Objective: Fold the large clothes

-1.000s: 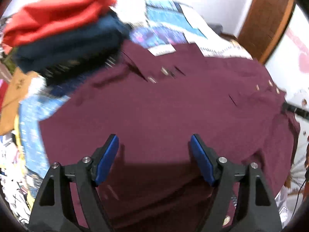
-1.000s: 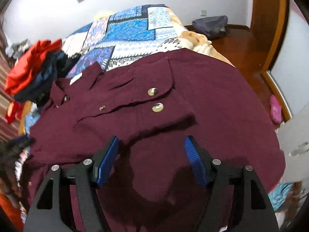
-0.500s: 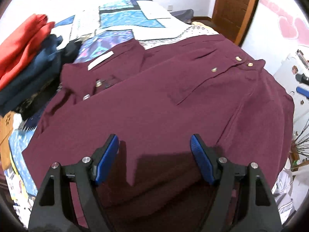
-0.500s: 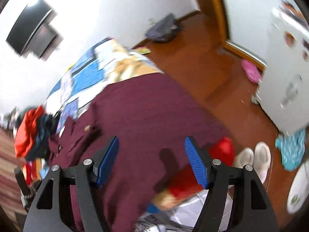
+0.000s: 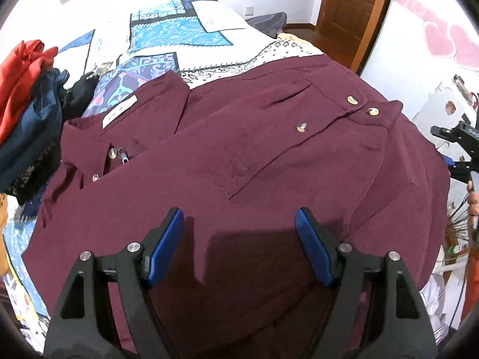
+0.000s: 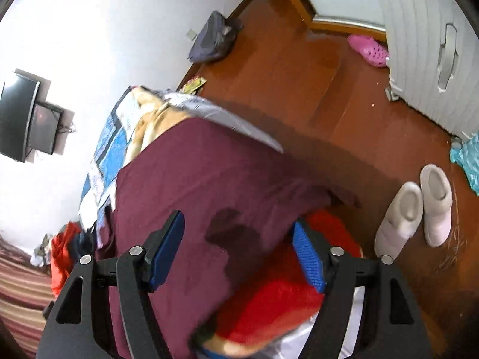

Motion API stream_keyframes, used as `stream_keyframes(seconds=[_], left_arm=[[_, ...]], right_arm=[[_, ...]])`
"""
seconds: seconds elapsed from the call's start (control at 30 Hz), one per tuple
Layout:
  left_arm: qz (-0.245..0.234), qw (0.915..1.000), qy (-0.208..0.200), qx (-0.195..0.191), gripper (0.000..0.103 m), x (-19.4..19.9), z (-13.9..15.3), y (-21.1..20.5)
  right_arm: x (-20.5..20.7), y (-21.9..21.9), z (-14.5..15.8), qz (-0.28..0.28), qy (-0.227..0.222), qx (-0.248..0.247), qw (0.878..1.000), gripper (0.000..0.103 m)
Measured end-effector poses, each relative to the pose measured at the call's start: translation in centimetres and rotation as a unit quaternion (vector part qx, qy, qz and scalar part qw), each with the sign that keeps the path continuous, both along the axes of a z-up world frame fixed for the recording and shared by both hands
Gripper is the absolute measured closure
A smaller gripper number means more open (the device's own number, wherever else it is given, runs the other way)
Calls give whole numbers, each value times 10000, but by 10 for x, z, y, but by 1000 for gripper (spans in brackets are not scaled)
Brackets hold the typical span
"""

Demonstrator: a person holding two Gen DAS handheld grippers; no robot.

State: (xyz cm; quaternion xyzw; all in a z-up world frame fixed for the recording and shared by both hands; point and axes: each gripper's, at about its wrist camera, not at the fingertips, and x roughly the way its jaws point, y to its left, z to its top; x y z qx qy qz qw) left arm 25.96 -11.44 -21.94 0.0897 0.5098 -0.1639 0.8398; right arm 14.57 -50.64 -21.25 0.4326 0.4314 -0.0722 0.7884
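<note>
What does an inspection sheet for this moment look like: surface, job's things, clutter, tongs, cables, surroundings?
Surface: bed with patchwork quilt.
Job's things: maroon shirt spread flat, collar toward the pile, one edge hanging over the bed's side.
Clutter: folded clothes pile, red on top, beside the collar; red fabric below the shirt's edge.
Tongs: left tongs open above the shirt, nothing gripped; right tongs open over the shirt's edge, jaws just closing slightly, nothing gripped.
Cables: nothing seen.
Surroundings: wooden floor, white slippers, pink shoe, grey bag, wall screen, door.
</note>
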Motion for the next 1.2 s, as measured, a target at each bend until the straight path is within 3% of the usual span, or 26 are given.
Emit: stream_keyframes(seconds=[0.13,0.3,0.5,0.63,0.77,0.87,0.93,1.13,1.2], left_arm=[[69,9999,-126,36,27,-3,5,3],[102,9988,-462,159,27,-10,17,10],[279,9965,-792,45,27,-15,40,30],[422,9945,-948,-126,27,-20,53,45],[567,9929,-1018,-228,27,-26,60,61],[669,9923,-1021,-231,27,-29,60,73],[717,9920,-1018,-212,27,-32,59,79],[805,9924,-919,-175,27,-40,50,94],[835,9925,-876,-170,27,-40,47,96]], right_arm=[[16,-5,-11,-222,284,-217,9991,71],[18,1,7,-219,160,-533,9982,91],[28,39,80,390,-715,-1110,9905,92],[34,89,135,1036,-1396,-1429,9744,93],[34,141,160,1776,-1821,-1521,9551,93],[35,180,152,2385,-1825,-1413,9433,94],[39,203,132,2650,-1585,-1477,9396,94],[46,227,72,3102,-652,-1234,9404,93],[40,226,74,3041,-611,-1205,9430,93]])
